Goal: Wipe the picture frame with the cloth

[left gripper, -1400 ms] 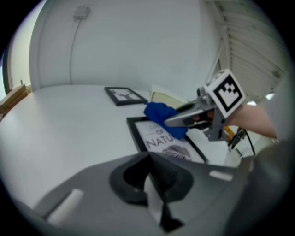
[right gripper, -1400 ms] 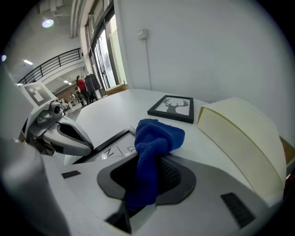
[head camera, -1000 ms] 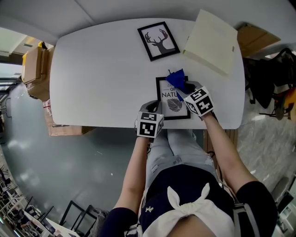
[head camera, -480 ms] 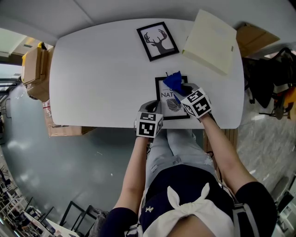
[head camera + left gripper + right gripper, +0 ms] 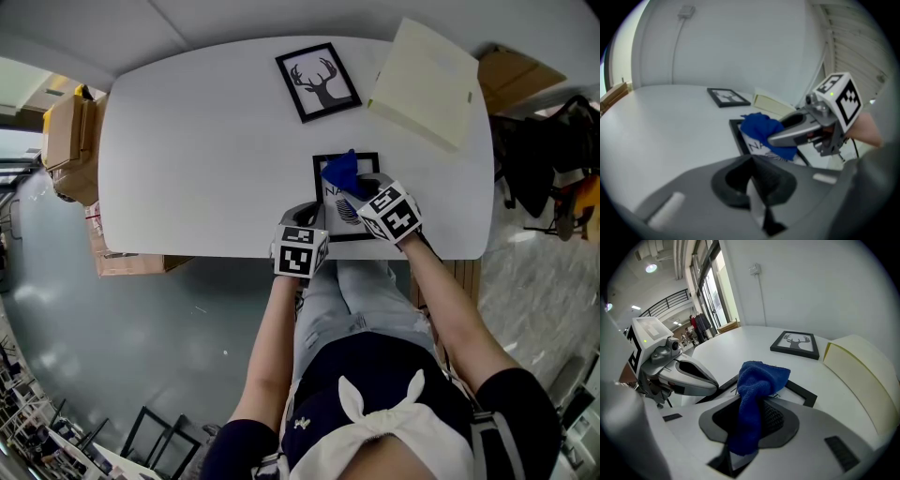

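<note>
A black picture frame (image 5: 346, 214) with a leaf print lies flat at the table's near edge. My right gripper (image 5: 367, 187) is shut on a blue cloth (image 5: 339, 172), and the cloth's bunched end rests on the frame's upper left part. In the right gripper view the cloth (image 5: 759, 380) hangs out between the jaws over the frame (image 5: 801, 392). My left gripper (image 5: 312, 214) sits at the frame's near left corner with its jaws together and nothing seen between them. The left gripper view shows the cloth (image 5: 761, 131) on the frame (image 5: 736, 129) beneath the right gripper (image 5: 787, 133).
A second black frame (image 5: 319, 82) with a deer picture lies farther back on the white table (image 5: 206, 150). A pale beige board (image 5: 427, 84) lies at the back right. Cardboard boxes (image 5: 70, 141) stand off the table's left end. The person's legs are under the near edge.
My right gripper has dragged the cloth leftward across the frame's top, from its right side toward its left. The left gripper has stayed where it was.
</note>
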`<move>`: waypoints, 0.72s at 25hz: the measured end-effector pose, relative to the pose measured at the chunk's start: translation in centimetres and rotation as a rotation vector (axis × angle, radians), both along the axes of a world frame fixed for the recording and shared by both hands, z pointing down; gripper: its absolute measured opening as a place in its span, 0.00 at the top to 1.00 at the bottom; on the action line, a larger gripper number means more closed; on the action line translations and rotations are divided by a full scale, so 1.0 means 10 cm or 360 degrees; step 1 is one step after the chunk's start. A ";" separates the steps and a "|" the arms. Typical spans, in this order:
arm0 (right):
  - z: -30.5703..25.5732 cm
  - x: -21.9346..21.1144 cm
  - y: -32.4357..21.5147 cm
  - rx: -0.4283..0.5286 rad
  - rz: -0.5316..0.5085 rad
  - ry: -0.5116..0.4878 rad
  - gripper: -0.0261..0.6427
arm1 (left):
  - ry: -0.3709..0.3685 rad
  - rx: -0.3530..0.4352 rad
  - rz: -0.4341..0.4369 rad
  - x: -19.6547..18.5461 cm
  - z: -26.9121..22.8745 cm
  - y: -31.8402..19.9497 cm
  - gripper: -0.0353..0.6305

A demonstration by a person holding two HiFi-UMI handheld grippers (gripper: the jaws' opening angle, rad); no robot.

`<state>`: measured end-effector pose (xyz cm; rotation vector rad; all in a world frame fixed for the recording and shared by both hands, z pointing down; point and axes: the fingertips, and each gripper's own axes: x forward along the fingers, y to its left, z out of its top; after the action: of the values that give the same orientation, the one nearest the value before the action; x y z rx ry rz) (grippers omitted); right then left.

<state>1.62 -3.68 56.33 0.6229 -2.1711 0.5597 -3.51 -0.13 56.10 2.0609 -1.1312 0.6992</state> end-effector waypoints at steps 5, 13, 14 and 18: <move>0.01 -0.07 0.06 -0.0017 -0.0036 -0.0003 0.81 | 0.0006 0.0001 0.0001 0.00 0.00 0.00 0.94; 0.00 -0.17 0.16 -0.0043 -0.0087 -0.0003 0.81 | 0.0012 0.0005 0.0014 0.00 0.00 0.00 0.94; 0.00 -0.18 0.17 -0.0045 -0.0093 -0.0004 0.81 | 0.0011 0.0005 0.0018 0.00 0.00 0.00 0.94; 0.00 -0.23 0.23 -0.0052 -0.0118 -0.0010 0.81 | 0.0017 0.0004 0.0024 -0.01 0.00 0.00 0.94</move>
<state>-0.65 -1.42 56.37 0.5217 -2.1769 0.5573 -3.58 -0.17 56.07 2.0748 -1.1123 0.6938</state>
